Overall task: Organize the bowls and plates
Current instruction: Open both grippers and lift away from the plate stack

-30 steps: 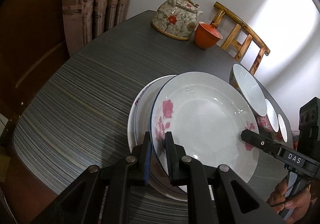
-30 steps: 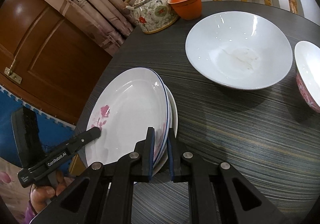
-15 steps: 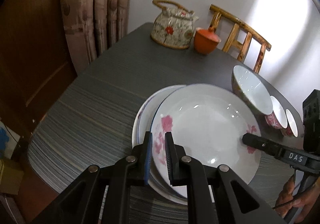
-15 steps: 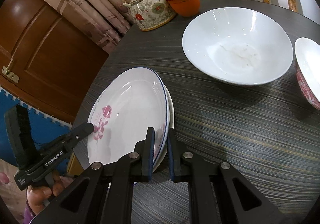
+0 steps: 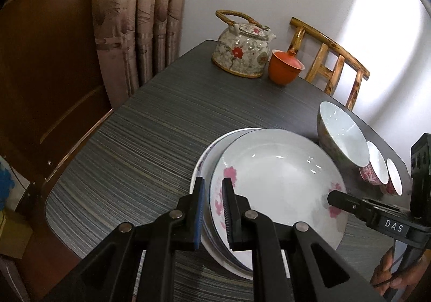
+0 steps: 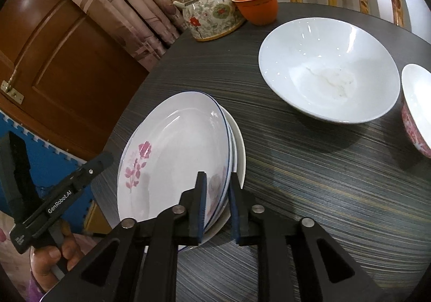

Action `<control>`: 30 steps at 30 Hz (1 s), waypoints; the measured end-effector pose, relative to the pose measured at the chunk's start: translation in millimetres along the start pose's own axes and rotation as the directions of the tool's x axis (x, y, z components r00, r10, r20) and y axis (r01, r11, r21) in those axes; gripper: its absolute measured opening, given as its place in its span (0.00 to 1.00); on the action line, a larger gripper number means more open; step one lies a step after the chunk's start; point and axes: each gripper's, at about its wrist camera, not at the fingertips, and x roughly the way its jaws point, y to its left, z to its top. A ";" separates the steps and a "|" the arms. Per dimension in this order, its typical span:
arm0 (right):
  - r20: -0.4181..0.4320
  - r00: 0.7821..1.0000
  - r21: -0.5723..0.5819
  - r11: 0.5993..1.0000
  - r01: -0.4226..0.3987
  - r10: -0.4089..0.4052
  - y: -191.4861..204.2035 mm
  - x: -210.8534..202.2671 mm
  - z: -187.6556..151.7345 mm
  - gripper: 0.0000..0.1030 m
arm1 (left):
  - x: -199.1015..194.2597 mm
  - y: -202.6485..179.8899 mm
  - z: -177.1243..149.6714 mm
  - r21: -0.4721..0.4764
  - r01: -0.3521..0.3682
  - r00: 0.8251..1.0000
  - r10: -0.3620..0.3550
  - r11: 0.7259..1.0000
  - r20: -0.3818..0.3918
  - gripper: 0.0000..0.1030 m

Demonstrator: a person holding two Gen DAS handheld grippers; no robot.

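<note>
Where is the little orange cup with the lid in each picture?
Left wrist view: the orange cup stands upper middle, right of the flowered teapot.
Right wrist view: the cup is top centre, again right of the teapot.
Shared landmark: the teapot.

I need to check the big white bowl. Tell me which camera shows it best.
The right wrist view: the big white bowl faces the lens, its whole rim and pale residue at the bottom visible. The left wrist view shows it small and edge-on at the frame's right, beyond the plates.

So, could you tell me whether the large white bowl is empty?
Nearly: bowl holds only a faint white smear at its bottom.
</note>
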 end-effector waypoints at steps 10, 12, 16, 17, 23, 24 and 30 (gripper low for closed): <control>0.076 0.997 -0.011 1.000 0.016 -0.015 -1.5 -18.7 -0.5 0.23 | 2.1 -1.1 -0.1 0.007 0.006 1.000 -0.006 1.000 -0.005 0.13; 0.087 0.996 0.004 1.000 -0.003 0.002 -5.3 -22.3 -1.9 0.23 | 2.6 -1.6 -0.3 0.011 0.009 1.000 -0.009 1.000 -0.007 0.13; 0.097 0.995 0.026 1.000 -0.005 0.002 -15.3 -25.1 -12.7 0.23 | 5.1 -5.8 -2.0 0.027 0.012 1.000 -0.011 1.000 -0.019 0.14; 0.096 0.995 0.034 0.999 -0.003 0.000 -18.1 -25.3 -15.3 0.23 | 5.7 -7.0 -2.2 0.032 0.010 1.000 -0.009 0.999 -0.021 0.16; 0.119 0.988 0.051 0.994 0.095 -0.100 -49.4 -29.4 -41.1 0.26 | 5.0 -15.4 -5.4 0.065 0.004 1.000 -0.003 0.998 -0.015 0.19; 0.123 0.983 0.049 0.990 0.130 -0.136 -55.9 -30.9 -45.8 0.26 | 5.1 -17.2 -6.0 0.073 0.003 1.000 -0.002 0.997 -0.016 0.19; 0.143 0.975 0.168 0.975 0.147 -0.172 -104.5 -47.4 -66.9 0.27 | 2.7 -36.0 -15.1 0.146 -0.008 1.000 0.010 0.989 -0.008 0.20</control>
